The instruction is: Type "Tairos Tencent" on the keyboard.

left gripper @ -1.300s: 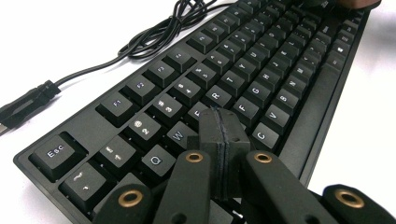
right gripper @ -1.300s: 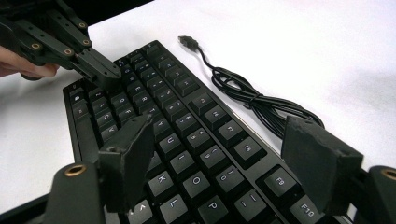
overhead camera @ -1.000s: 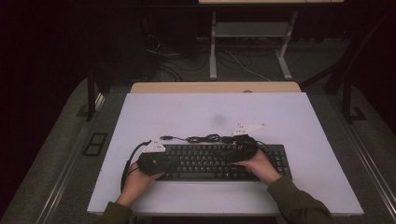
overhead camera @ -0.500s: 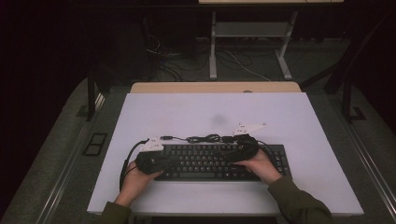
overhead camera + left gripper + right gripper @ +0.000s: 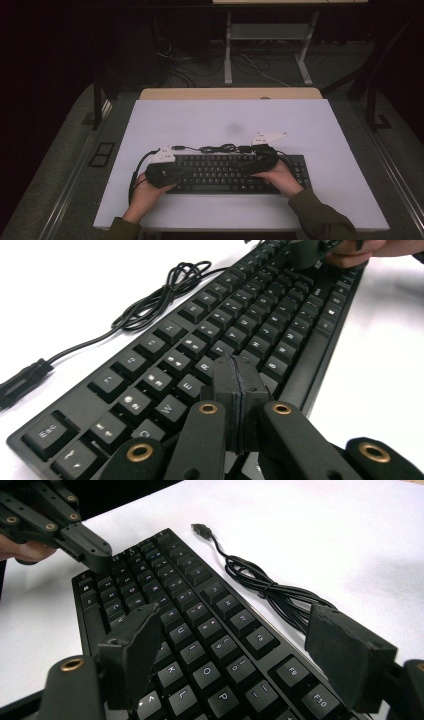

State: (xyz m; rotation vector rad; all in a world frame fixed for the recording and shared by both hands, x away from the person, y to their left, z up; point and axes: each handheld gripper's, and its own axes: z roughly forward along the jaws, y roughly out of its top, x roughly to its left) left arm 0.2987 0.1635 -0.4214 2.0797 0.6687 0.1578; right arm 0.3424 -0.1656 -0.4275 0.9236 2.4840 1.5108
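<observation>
So, biggest worry first: the desk [image 5: 320,125] is a big bare white surface, and the keyboard [image 5: 225,172] just lies flat on it near my edge with nothing holding it down. If I push a key at an angle instead of straight down, I figure the whole board skates sideways. Next risk is the cable [image 5: 265,587], which sits in a loose bundle just behind the keyboard with its USB plug [image 5: 200,529] lying free on the desk. Swing the right gripper [image 5: 240,645] back carelessly and one of its pads could hook that loop and drag things around. Smallest risk: the closed tip of the left gripper [image 5: 239,390] is wider than one keycap, so it could mash two keys at once around the upper letter row.

Pose-wise, both hands come in from the near edge, one at each end of the keyboard, and the grippers angle inward toward each other over the keys. The left gripper is shut tight with nothing between the pads, tip low over the letters at the left end; I can't tell if it's actually touching a key. The right gripper hangs over the right half with its jaws spread wide, empty, keys visible between them.
</observation>
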